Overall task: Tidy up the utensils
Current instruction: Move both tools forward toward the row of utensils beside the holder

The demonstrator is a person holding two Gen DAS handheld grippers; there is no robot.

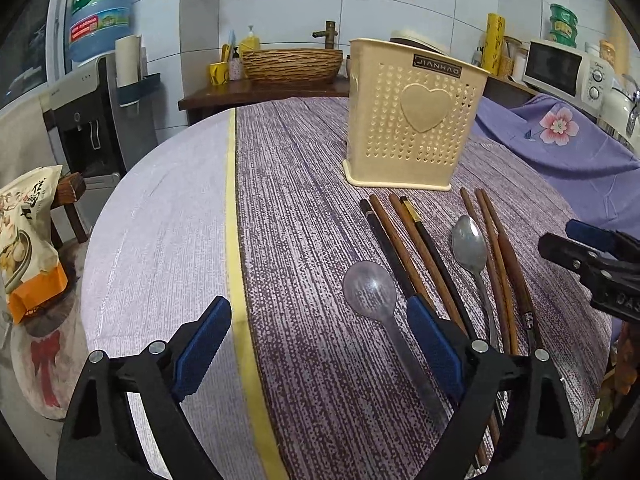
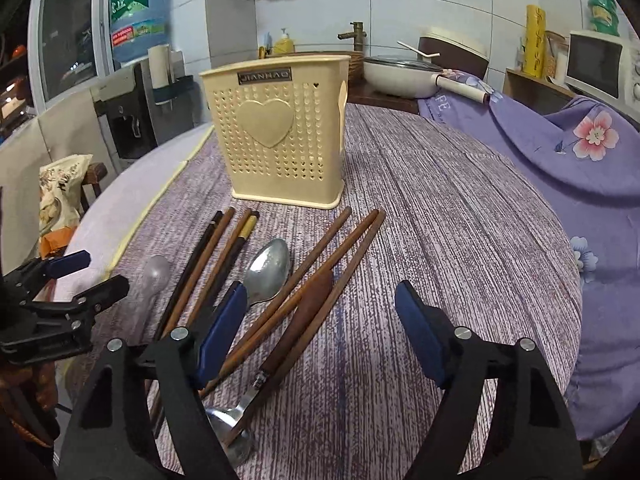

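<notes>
So the setup's pretty tidy before anything gets picked up: the cream utensil holder (image 1: 416,120) stands upright toward the far side of the round table (image 1: 160,216), and all the loose stuff is fanned out just in front of it, handles pointing back at the person. That probably makes each piece an easy straight-on grab.

From left to right there's a clear plastic spoon (image 1: 370,290), a bunch of chopsticks (image 1: 404,240) lying side by side, a metal spoon (image 1: 470,246) bowl-up, then more brown chopsticks and a wooden-handled utensil (image 2: 308,312) whose metal end lies nearest the person – looks like a ladle or spoon, hard to say.

The left gripper (image 1: 316,334) hovers low with its fingers spread and nothing pinched; the plastic spoon's handle runs between them, so that looks like its target. The right gripper (image 2: 318,320) is also spread and empty, with the wooden-handled piece and a couple of chopsticks lying in the gap.

Nothing shows above the holder's rim in either view, so the sorting seems barely started – its inside can't be seen though
</notes>
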